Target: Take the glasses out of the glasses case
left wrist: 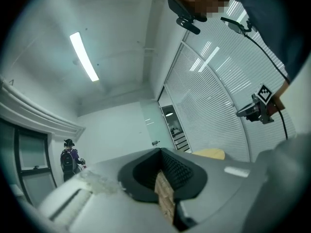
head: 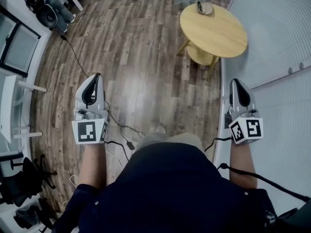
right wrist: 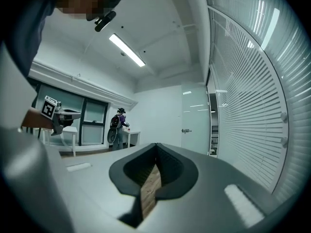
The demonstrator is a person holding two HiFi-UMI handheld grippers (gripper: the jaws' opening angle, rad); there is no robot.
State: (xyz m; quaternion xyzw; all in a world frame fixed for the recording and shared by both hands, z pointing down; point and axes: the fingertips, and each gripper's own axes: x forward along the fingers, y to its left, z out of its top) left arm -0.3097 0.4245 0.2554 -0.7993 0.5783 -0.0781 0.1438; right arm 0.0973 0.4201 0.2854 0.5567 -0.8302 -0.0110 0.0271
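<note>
Wood floor (head: pixel 146 47), one round table (head: pixel 221 35) bearing one glasses case (head: pixel 204 8); left gripper (head: pixel 96 75) and right gripper (head: pixel 235 81) both clenched, empty

A pale yellow wood tone is shown by the round table (head: pixel 216 30). The glasses case (head: pixel 204 7) on it is seen as grey-beige with darker edging. Around the table, the floor (head: pixel 131 57) is patterned in streaked brown planks. Nearer than the table, the left gripper (head: pixel 96 76) and right gripper (head: pixel 235 81) are coloured light grey with black padding, and black-and-white squares are printed on their cubes. Right of the table, the blinds (head: pixel 277 33) are finely lined in white.
</note>
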